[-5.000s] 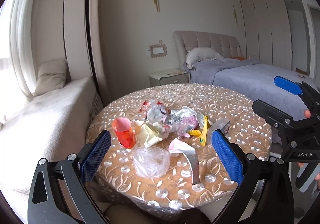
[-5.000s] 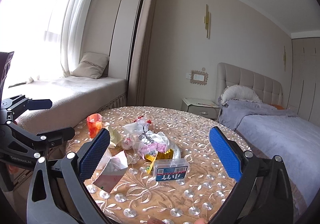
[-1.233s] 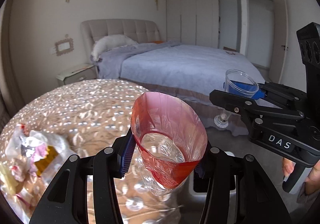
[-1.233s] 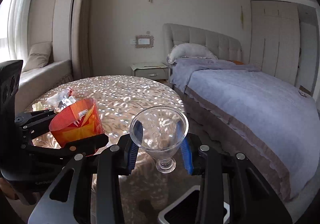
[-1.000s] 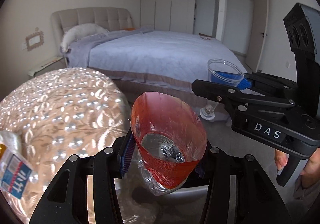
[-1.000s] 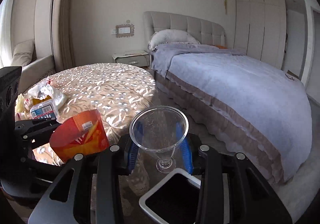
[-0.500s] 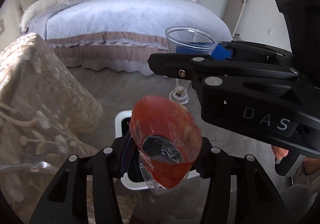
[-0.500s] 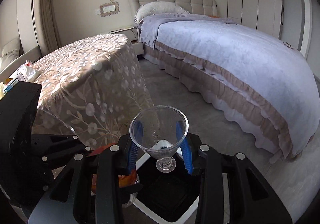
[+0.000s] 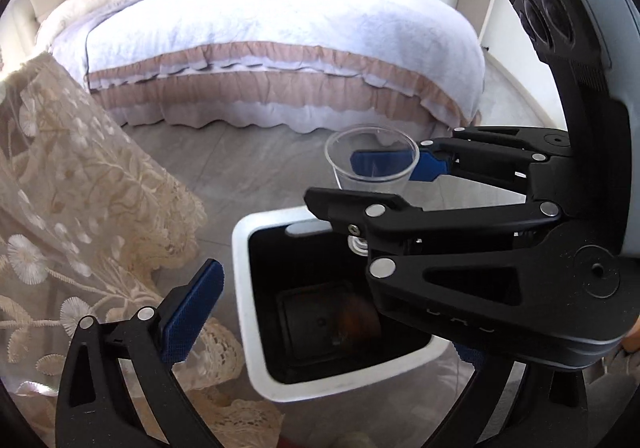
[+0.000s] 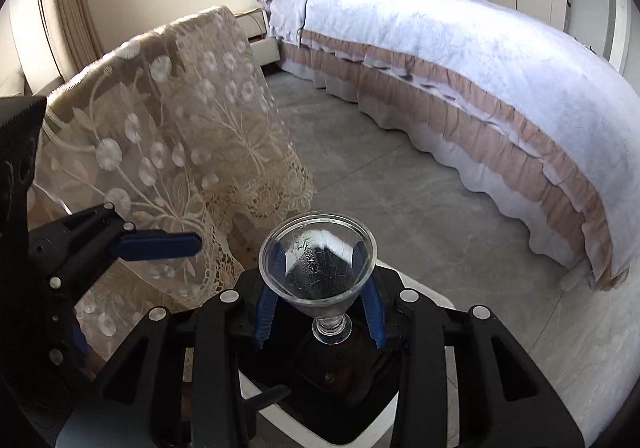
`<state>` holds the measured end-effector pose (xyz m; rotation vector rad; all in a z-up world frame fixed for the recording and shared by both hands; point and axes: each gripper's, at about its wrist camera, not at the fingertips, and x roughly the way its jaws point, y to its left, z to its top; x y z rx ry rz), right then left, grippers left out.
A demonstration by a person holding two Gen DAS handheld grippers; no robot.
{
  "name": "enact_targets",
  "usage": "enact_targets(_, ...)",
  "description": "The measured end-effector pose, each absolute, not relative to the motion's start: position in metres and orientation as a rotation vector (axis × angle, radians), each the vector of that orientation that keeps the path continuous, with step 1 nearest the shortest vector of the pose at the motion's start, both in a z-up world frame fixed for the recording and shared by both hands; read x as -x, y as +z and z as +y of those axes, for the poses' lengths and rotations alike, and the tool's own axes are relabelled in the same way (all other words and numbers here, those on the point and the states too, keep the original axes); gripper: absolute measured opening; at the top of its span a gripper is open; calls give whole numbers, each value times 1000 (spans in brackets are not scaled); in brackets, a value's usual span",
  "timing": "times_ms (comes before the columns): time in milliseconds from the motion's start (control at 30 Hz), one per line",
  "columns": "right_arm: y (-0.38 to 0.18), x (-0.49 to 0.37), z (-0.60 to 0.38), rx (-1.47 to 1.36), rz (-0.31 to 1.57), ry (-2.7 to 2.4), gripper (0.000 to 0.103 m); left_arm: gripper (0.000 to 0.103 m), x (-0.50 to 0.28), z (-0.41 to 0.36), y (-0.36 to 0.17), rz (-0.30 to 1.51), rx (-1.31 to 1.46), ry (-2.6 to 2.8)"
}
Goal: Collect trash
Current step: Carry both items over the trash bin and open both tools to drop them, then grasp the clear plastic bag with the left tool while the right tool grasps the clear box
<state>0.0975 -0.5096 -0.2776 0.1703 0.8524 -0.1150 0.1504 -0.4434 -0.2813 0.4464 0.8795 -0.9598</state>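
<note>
My left gripper (image 9: 320,288) hangs over a white bin (image 9: 240,288) with a black liner. Its jaws are opening wide and nothing is between them. One blue pad (image 9: 188,316) shows; the other finger is hidden behind my right gripper. A dim reddish cup (image 9: 356,322) lies at the bottom of the bin. My right gripper (image 10: 318,304) is shut on a clear stemmed plastic cup (image 10: 318,276), upright just above the bin's opening. The same cup (image 9: 372,160) and right gripper (image 9: 372,184) cross the left wrist view.
A table's lace tablecloth (image 9: 80,188) hangs down just left of the bin and also fills the left of the right wrist view (image 10: 180,108). A bed with a frilled skirt (image 10: 480,68) runs along the right. Grey floor lies between. The bin's rim (image 10: 288,428) shows below the right gripper.
The left gripper has opened and the red cup with the clear wrapper has dropped from it into the bin. Both grippers have sunk toward the bin; the right still grips the clear cup.
</note>
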Motion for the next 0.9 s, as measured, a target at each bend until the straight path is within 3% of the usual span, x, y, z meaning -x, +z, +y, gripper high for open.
enact_targets(167, -288, -101, -507, -177, 880, -100, 42, 98, -153, -440, -281, 892, -457, -939)
enact_targets(233, -289, -101, -508, -175, 876, -104, 100, 98, -153, -440, -283, 894, -479, -937)
enact_targets(667, -219, -84, -497, -74, 686, -146, 99, 98, -124, -415, -228, 767, -441, -923)
enact_targets(900, -159, -74, -458, -14, 523, -34, 99, 98, -99, -344, -172, 666, -319, -784)
